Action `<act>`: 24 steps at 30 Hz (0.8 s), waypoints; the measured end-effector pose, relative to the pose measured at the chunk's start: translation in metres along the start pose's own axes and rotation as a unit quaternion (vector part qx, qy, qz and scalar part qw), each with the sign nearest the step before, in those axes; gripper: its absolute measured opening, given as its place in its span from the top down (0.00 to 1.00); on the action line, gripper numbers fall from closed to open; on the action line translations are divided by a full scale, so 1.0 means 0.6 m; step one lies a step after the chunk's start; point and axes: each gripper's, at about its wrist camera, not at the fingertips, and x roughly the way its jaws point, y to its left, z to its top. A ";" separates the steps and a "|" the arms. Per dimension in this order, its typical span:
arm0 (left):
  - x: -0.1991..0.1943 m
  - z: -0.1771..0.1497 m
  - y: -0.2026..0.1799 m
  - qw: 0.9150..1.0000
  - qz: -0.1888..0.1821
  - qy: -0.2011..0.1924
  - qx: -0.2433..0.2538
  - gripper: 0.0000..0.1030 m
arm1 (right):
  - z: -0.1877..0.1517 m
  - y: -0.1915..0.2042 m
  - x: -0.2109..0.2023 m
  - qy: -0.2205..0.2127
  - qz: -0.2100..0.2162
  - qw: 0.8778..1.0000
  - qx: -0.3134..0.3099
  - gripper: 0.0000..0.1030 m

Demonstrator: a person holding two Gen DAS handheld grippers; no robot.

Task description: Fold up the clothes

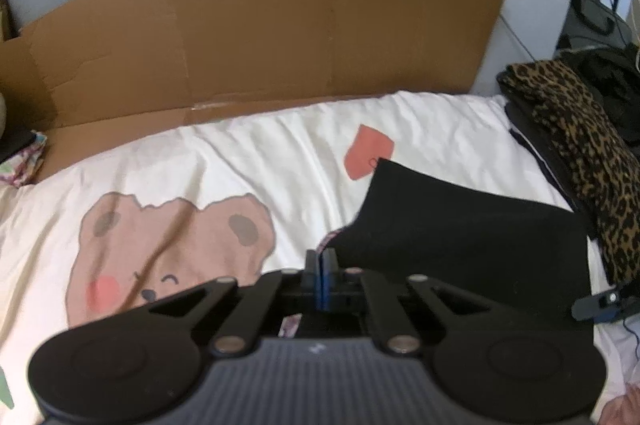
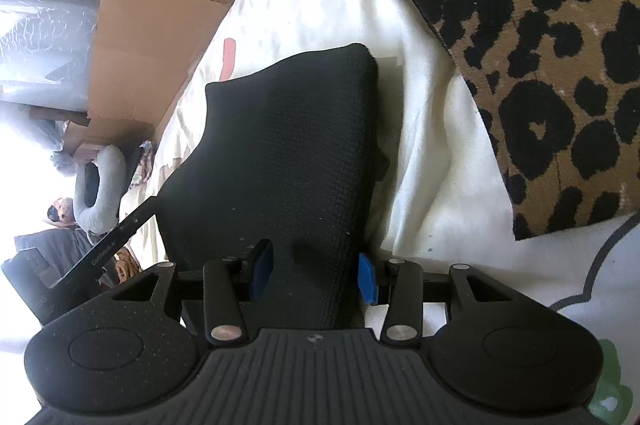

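Left wrist view first, nearest things: the left gripper (image 1: 321,267) has its fingers (image 1: 310,265) pressed together at the near left corner of the black garment (image 1: 472,245), where a sliver of patterned lining shows; whether cloth is actually pinched between them I cannot tell, since the pads meet edge to edge and hide the gap. Right wrist view: the right gripper (image 2: 316,275) hangs over the near end of the same black garment (image 2: 288,153) with its fingers (image 2: 262,269) about half apart, straddling the cloth; the pads stand clear of it, so nothing is gripped there. The garment lies on the bed's white duvet (image 1: 280,153), printed with a bear (image 1: 168,249), already narrowed to a thick oblong.

To do this fold well, in my judgement: confirm the left corner is truly caught through all layers before lifting; close the right fingers on the matching corner; raise both together and level, so the edges land square.

Farther off, a leopard-print garment (image 1: 580,153) tops a stack at the bed's right edge; behind the bed stands a flattened cardboard box (image 1: 260,41), opened out as a wall and holding nothing visible.
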 end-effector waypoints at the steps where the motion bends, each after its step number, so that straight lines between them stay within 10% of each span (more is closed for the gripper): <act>1: 0.002 -0.001 0.002 1.000 0.002 0.001 -0.002 0.99 | 0.000 -0.003 0.001 0.001 0.002 1.000 0.003 0.51; 24: 0.050 -0.026 0.009 1.000 0.009 0.026 -0.005 0.98 | 0.009 -0.033 0.017 -0.011 0.093 0.993 0.075 0.56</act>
